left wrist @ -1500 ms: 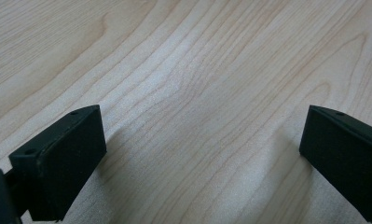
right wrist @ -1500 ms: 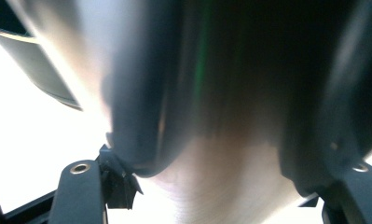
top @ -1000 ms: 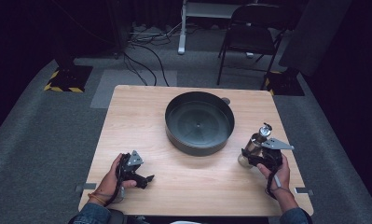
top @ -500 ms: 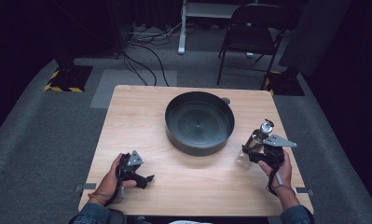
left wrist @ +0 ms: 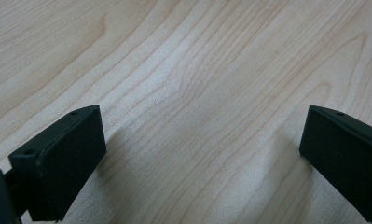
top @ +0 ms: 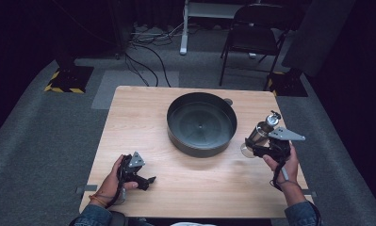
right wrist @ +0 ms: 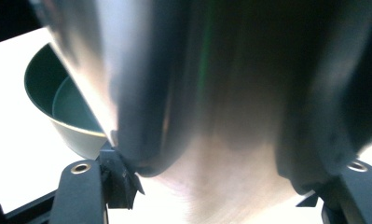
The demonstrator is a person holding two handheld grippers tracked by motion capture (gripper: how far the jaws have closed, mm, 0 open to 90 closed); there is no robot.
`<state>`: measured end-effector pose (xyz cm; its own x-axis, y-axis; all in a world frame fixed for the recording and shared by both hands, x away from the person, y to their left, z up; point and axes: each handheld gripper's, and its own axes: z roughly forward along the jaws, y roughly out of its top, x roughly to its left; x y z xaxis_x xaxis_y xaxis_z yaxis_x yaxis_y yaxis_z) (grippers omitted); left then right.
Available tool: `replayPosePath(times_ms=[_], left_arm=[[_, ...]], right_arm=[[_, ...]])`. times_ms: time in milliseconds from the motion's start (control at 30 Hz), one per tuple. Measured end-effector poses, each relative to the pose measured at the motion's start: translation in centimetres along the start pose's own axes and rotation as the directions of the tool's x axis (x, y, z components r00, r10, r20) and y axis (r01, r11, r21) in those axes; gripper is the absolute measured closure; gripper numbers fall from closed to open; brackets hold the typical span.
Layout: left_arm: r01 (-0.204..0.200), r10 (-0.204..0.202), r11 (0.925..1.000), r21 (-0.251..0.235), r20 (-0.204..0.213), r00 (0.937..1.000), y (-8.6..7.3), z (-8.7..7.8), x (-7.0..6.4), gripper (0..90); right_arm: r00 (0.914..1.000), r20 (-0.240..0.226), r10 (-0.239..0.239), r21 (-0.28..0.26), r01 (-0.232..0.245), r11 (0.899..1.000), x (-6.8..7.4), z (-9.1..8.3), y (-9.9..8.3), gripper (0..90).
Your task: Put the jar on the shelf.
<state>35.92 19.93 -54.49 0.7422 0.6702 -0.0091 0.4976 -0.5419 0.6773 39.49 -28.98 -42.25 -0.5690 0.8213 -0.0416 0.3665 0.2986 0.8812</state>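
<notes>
A shiny metal canister point(top: 260, 132) with a knob on top is held tilted just above the table's right side, and my right gripper point(top: 252, 147) is shut on its lower body. In the right gripper view the canister point(right wrist: 211, 84) sits blurred between the jaws of the right gripper point(right wrist: 211, 186). A dark round bowl point(top: 176, 127) stands at the table's middle, left of the canister, and its rim point(right wrist: 58, 107) shows in that view too. My left gripper point(top: 149, 182) rests near the front left edge, open over bare wood point(left wrist: 197, 93), with nothing between its jaws point(left wrist: 202, 158).
The wooden table point(top: 138, 117) has free room in front of the bowl and along its left side. A small grey disc point(top: 228, 101) lies just behind the bowl. A folding chair point(top: 254, 28) and floor cables point(top: 143, 52) are beyond the table.
My right gripper has shifted slightly away from the front edge with the canister in it. The left gripper has not moved.
</notes>
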Motion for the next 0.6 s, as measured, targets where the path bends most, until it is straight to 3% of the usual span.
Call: replayPosePath(times_ms=[600], left_arm=[[0.001,-0.001,1.0,0.0,0.001,1.0,0.0,0.0,0.0,0.0]], right_arm=[[0.9982,-0.038,-0.046,-0.017,0.045,0.999,1.2,0.4,4.8,34.8]])
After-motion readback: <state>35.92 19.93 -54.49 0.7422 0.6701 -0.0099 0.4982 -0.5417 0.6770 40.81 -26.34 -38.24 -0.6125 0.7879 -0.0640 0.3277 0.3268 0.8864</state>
